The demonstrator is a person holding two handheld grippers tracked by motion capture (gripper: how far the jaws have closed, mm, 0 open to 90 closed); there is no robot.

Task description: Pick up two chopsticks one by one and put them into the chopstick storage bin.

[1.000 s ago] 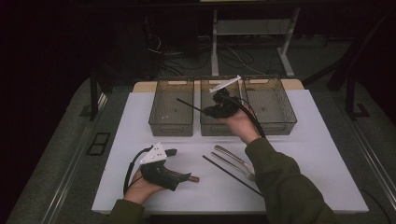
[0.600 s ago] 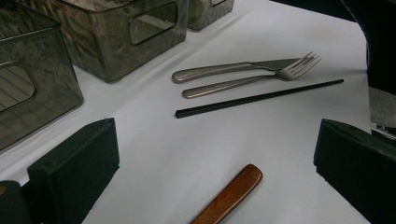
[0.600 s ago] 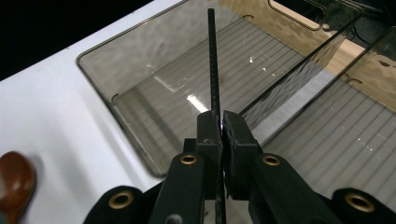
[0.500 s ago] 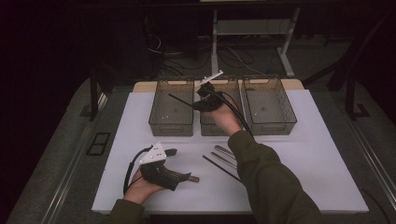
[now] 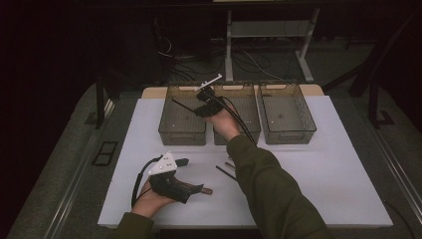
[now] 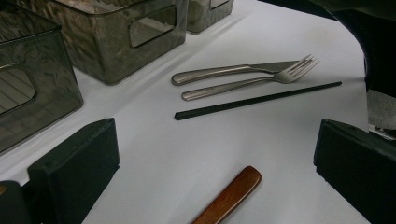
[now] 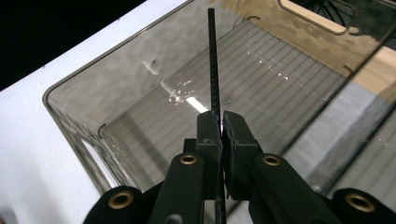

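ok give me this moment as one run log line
right gripper: shut on chopstick | over left bin | left gripper: open, on table | fork, knife, second chopstick remain

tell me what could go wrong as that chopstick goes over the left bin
1. The right tool pinches the thin black chopstick at one narrow spot with a long stretch sticking out, so it could pivot or slip before release.
2. The long free end hangs over the left smoky clear plastic bin; it might catch the rim and land propped on the wall or outside.
3. The right sleeve lies over the cutlery left on the white table and could drag it.
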